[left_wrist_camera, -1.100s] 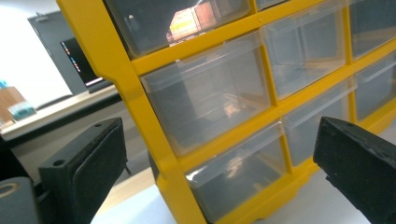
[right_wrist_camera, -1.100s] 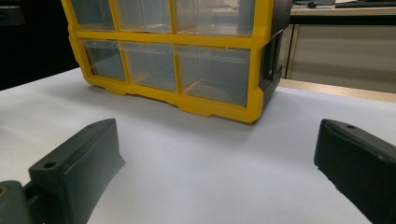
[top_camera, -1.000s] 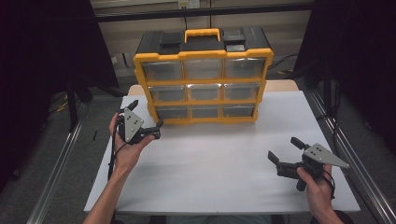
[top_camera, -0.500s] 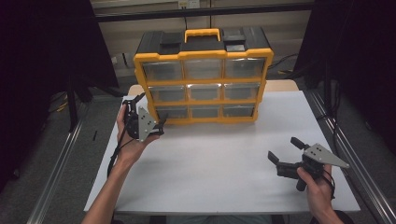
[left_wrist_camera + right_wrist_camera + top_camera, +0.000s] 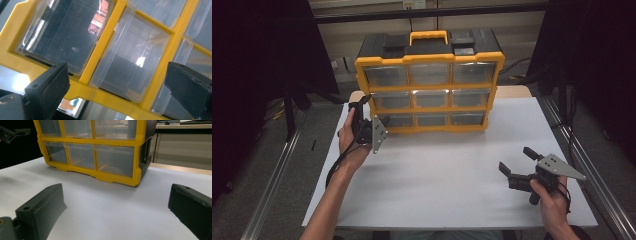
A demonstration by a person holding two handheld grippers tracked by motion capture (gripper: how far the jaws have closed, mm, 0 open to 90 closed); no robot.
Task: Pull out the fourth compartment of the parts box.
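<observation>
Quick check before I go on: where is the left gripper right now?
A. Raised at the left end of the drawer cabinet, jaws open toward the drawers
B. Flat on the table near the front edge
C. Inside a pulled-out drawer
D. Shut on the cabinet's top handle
A: the left gripper is held up at the drawer cabinet's left end, and its own view shows its jaws spread wide before closed clear drawers.

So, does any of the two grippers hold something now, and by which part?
No, nothing is held. The left gripper is open before the drawers of the yellow organizer; the right gripper is open over the white table.
</observation>
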